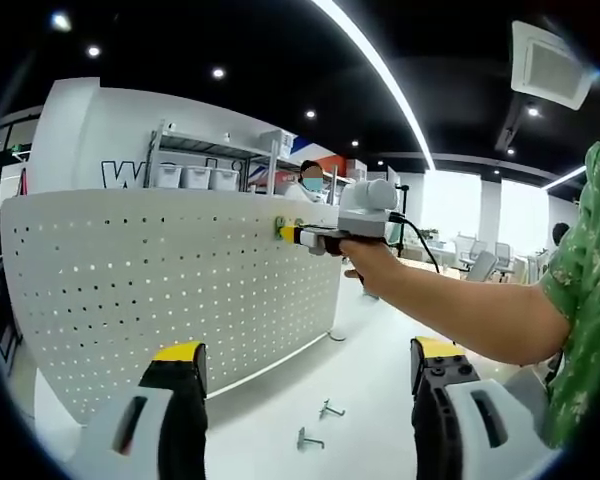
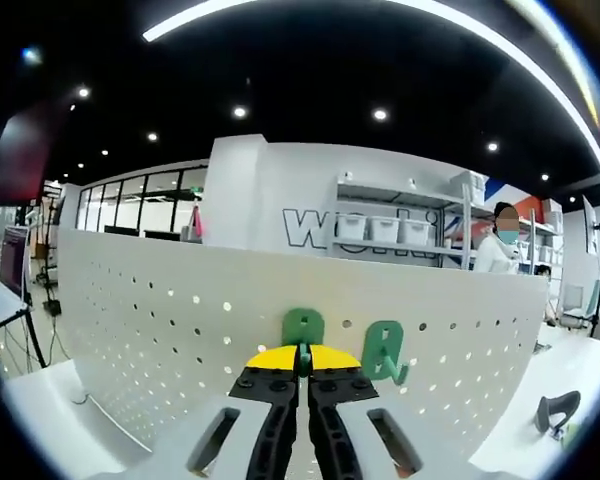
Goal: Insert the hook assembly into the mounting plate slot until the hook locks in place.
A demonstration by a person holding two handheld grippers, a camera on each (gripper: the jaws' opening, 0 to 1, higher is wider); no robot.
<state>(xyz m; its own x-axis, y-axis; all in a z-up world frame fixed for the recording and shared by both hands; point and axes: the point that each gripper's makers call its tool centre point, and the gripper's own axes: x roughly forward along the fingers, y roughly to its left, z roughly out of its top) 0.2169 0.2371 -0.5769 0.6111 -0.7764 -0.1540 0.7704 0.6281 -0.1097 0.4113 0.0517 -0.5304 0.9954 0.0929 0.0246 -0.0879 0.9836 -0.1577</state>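
Right hand-held gripper (image 2: 303, 372): clamped on green hook (image 2: 303, 328) at pegboard (image 2: 160, 320).
Left hand-held gripper (image 1: 305, 375): jaws apart, holding nothing.
Counter (image 1: 370, 385): two loose hooks (image 1: 320, 424).

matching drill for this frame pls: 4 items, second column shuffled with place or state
Items:
1. left gripper
2. right gripper
3. second green hook
4. loose metal hooks

Places/states:
A. lying on the white table
B. shut on a green hook at the pegboard
C. open, holding nothing
D. already hanging on the pegboard, beside the gripped one

Pairs: 1-C, 2-B, 3-D, 4-A
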